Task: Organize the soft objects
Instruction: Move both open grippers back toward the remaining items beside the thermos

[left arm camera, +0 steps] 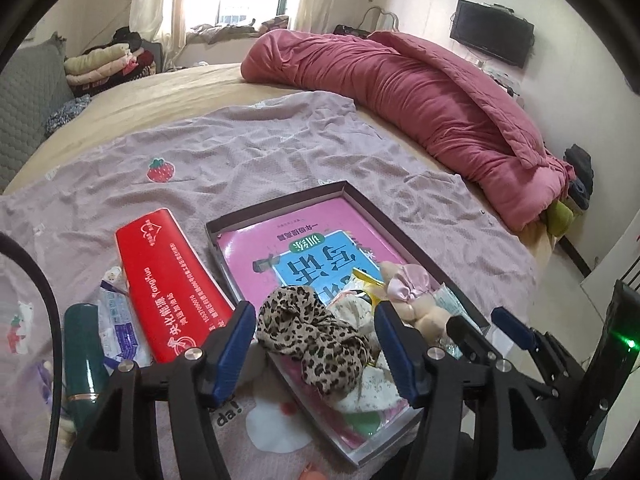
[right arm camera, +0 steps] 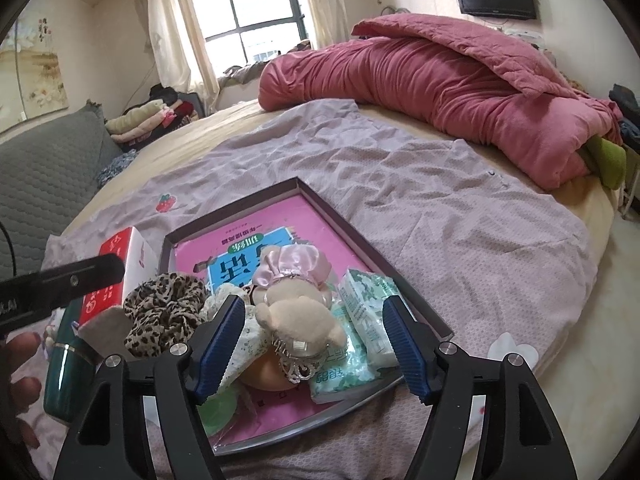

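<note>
A shallow dark box (left arm camera: 280,208) (right arm camera: 236,208) lies on the bed with a pink book (left arm camera: 304,240) (right arm camera: 248,240) in it. On the book lie a leopard-print scrunchie (left arm camera: 316,340) (right arm camera: 164,308), a small teddy bear with a pink bow (right arm camera: 296,304) (left arm camera: 412,296), a floral cloth (left arm camera: 372,392) (right arm camera: 248,336) and green tissue packs (right arm camera: 360,320). My left gripper (left arm camera: 316,356) is open, its fingers either side of the scrunchie. My right gripper (right arm camera: 316,340) is open, its fingers either side of the bear.
A red tissue box (left arm camera: 168,280) (right arm camera: 120,276), a dark green bottle (left arm camera: 82,356) (right arm camera: 64,376) and a small plastic pack (left arm camera: 120,320) lie left of the box on the lilac blanket (left arm camera: 260,140) (right arm camera: 460,220). A rolled red quilt (left arm camera: 420,92) (right arm camera: 460,92) lies at the back right.
</note>
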The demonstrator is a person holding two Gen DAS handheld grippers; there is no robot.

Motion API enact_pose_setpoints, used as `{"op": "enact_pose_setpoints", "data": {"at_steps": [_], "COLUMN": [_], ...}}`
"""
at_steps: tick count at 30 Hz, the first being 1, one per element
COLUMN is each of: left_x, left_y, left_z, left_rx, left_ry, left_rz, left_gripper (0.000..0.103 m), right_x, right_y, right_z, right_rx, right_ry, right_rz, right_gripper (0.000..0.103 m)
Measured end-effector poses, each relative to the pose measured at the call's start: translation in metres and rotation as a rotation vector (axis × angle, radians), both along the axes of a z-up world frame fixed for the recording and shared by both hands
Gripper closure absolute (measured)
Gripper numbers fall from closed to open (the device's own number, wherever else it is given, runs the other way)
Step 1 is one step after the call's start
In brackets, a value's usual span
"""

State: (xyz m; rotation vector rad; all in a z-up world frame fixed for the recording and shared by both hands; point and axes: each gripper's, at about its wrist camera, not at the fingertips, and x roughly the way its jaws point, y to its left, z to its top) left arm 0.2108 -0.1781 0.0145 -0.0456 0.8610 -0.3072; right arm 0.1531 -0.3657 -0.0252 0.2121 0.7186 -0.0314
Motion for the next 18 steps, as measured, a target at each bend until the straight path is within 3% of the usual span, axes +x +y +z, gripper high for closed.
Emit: {"op": "enact_pose_setpoints", "data": {"at_steps": [18], "left_x": [-0.042], "left_y": [0.014], "left_z": [0.017], "left_rx": [0.028], "left_ry": [-0.031], "left_rz": [0.013], "left_gripper": [0.041], "right_x": [-0.018], "right_y": [0.006], "right_z": [0.021], "right_rx": [-0.075], "right_ry": [-0.107], "right_rz": [-0.044], "right_gripper": [0.029]}}
